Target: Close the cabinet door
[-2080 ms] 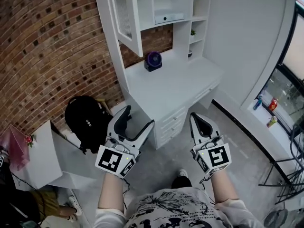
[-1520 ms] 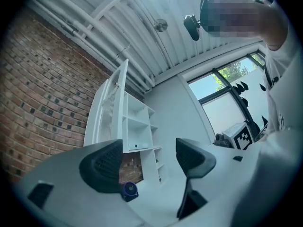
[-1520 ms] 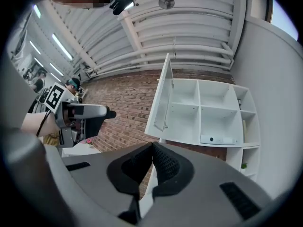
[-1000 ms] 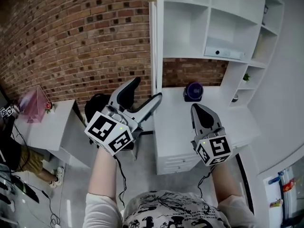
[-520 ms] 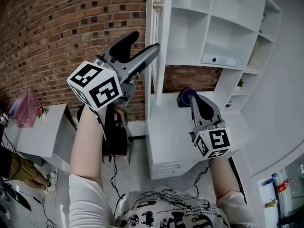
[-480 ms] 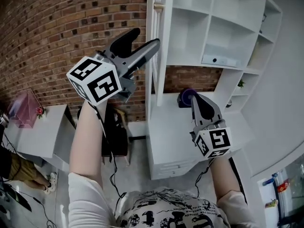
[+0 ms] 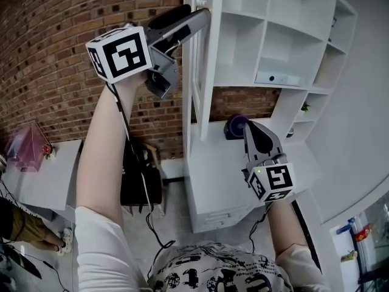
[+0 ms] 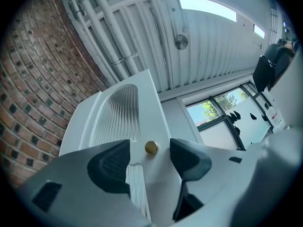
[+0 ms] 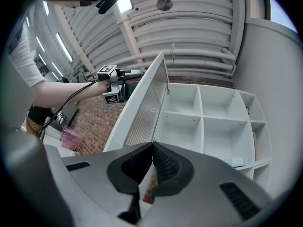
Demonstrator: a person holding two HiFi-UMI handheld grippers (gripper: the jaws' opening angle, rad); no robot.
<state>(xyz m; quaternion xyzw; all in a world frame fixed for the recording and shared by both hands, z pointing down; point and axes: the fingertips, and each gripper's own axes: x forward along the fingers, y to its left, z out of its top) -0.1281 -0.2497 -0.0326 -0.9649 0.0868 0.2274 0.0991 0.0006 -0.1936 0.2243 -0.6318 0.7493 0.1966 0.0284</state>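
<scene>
The white cabinet door [image 7: 196,72] with its ribbed glass pane [image 8: 118,112] stands open, edge-on to me in the head view. My left gripper [image 7: 193,12] is raised to the door's upper part. In the left gripper view its jaws [image 8: 149,150] straddle the small brass knob [image 8: 151,147] with a gap on each side; they have just been closing and the pads are off the knob. My right gripper [image 7: 254,129] hangs lower over the desk, shut [image 9: 152,148] on nothing. The right gripper view shows the door [image 9: 147,103] swung out from the shelves.
Open white shelves [image 7: 273,35] hold a flat white device [image 7: 276,78]. Below is a white desk [image 7: 213,175] with a purple round object [image 7: 236,126]. A brick wall [image 7: 48,72] lies left, with a black backpack [image 7: 137,181] and a pink box [image 7: 27,148] on a low table.
My left gripper has risen from chest height to the door's top, and its jaws have narrowed around the knob. The right gripper has stayed almost still.
</scene>
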